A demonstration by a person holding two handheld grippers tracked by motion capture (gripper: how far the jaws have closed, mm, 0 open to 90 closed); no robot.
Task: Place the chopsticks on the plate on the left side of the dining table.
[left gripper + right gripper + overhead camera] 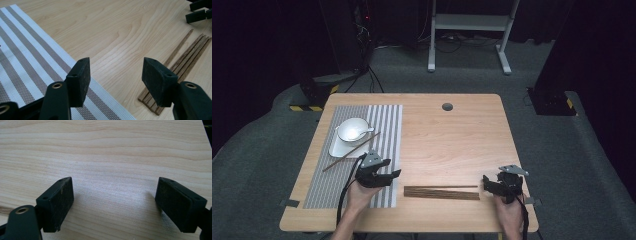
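The bundle of chopsticks (441, 192) lies flat on the desk (447, 140) near its front edge, between the two grippers and touching neither. How many sticks it holds is hard to count from the high view; in the left gripper view its near end is cut off behind the right-hand jaw, and one stick lies slightly apart from the rest. The left gripper (394, 173) sits over the near right edge of the striped placemat (387, 125), jaws wide and empty, pointing right toward the bundle. The right gripper (486, 180) rests just right of the bundle, jaws also wide and empty over bare wood.

On the far left of the placemat a white bowl (352, 129) stands on a white square plate (343, 148); a spoon (361, 132) seems to lie in it, though that is small and unclear. A single chopstick (351, 152) lies diagonally across the plate.

The desk is pale wood with a round grey cable hole (447, 106) near its far edge. Around it is grey carpet; beyond, the room is dark, with a white frame (469, 22) and cables dimly visible.
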